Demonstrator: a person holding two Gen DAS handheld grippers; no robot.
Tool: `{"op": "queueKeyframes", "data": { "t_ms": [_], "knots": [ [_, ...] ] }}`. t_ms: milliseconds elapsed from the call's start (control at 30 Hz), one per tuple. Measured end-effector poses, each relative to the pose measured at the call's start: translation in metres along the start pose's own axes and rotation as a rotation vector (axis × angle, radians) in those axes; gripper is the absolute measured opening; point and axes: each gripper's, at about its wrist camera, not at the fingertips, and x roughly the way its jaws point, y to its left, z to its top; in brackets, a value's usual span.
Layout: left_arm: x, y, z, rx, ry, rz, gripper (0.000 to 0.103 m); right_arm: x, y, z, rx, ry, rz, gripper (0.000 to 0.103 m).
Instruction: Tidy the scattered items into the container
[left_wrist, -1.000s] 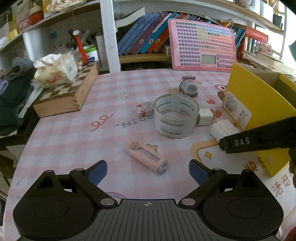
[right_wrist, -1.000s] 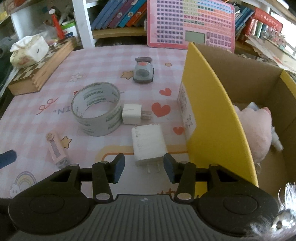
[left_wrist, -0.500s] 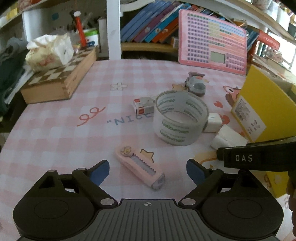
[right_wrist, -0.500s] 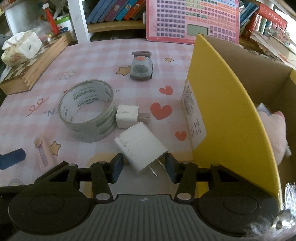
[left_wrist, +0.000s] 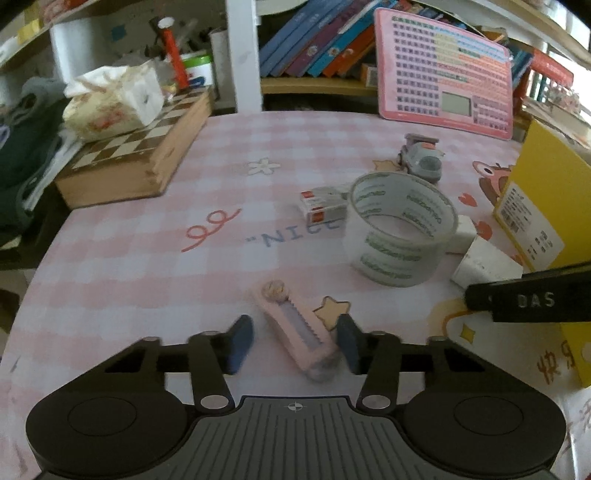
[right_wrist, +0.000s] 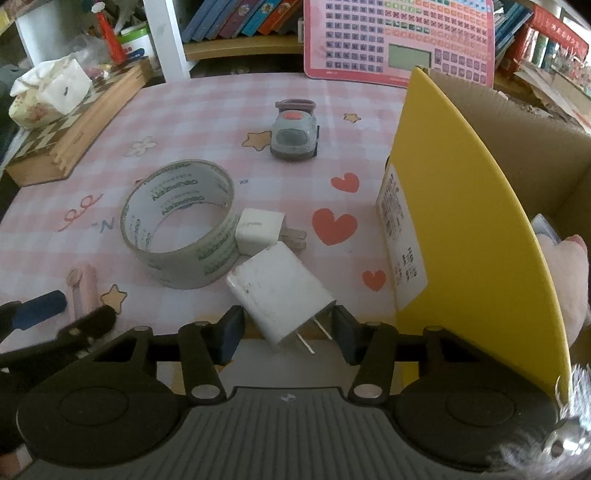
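A pink utility knife (left_wrist: 295, 328) lies slantwise on the pink checked tablecloth, between the blue fingers of my left gripper (left_wrist: 293, 343). Its jaws are closing; the left pad (left_wrist: 240, 343) still stands apart from the knife. My right gripper (right_wrist: 288, 332) is shut on a large white charger (right_wrist: 277, 295), held askew with its prongs toward the right finger. The yellow cardboard box (right_wrist: 461, 221) stands just right of it, with a pink plush (right_wrist: 565, 273) inside. In the left wrist view the right gripper shows as a black bar (left_wrist: 532, 301) beside the box (left_wrist: 535, 206).
A tape roll (right_wrist: 181, 236), a small white charger (right_wrist: 258, 230), a grey toy car (right_wrist: 295, 133) and a small red-and-white box (left_wrist: 323, 206) lie mid-table. A wooden chessboard box (left_wrist: 140, 155) with a tissue pack sits far left; a pink toy keyboard (left_wrist: 443, 70) leans against the bookshelf.
My left gripper has moved forward over the knife and its fingers have drawn in from wide apart. The white charger has twisted between the right fingers.
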Motion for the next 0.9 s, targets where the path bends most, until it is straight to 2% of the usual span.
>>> {"op": "queueKeyframes", "data": {
  "t_ms": [100,133,233,367,400,467,533,700,900],
  "knots": [
    [0.000,0.004,-0.001,-0.015,0.007,0.005,0.044,-0.001,0.002,0.000,-0.014,0.004,0.025,0.049],
    [0.000,0.003,0.000,-0.011,0.006,0.009,0.044,0.000,0.004,0.000,-0.018,0.004,0.024,0.056],
    [0.004,0.001,0.003,0.003,0.005,0.018,0.045,0.004,0.007,0.003,-0.037,-0.009,-0.001,0.065],
    [0.007,0.001,0.005,0.002,0.009,0.018,0.044,0.011,0.009,0.006,-0.065,-0.024,-0.018,0.066],
    [0.007,0.002,0.005,-0.003,0.013,0.018,0.043,0.012,0.009,0.006,-0.069,-0.026,-0.017,0.066],
    [0.007,0.002,0.005,-0.012,0.019,0.027,0.038,0.011,0.009,0.007,-0.082,-0.030,-0.006,0.056],
    [0.006,0.004,0.005,-0.021,0.022,0.030,0.023,0.009,0.011,0.007,-0.103,-0.030,0.001,0.046],
    [0.001,0.013,0.005,-0.086,0.025,-0.036,0.023,0.005,0.011,0.007,-0.093,-0.010,0.068,0.045],
    [-0.017,0.013,0.001,-0.100,-0.011,-0.064,0.023,-0.004,0.014,0.002,-0.085,-0.007,0.127,0.045]
  ]
}}
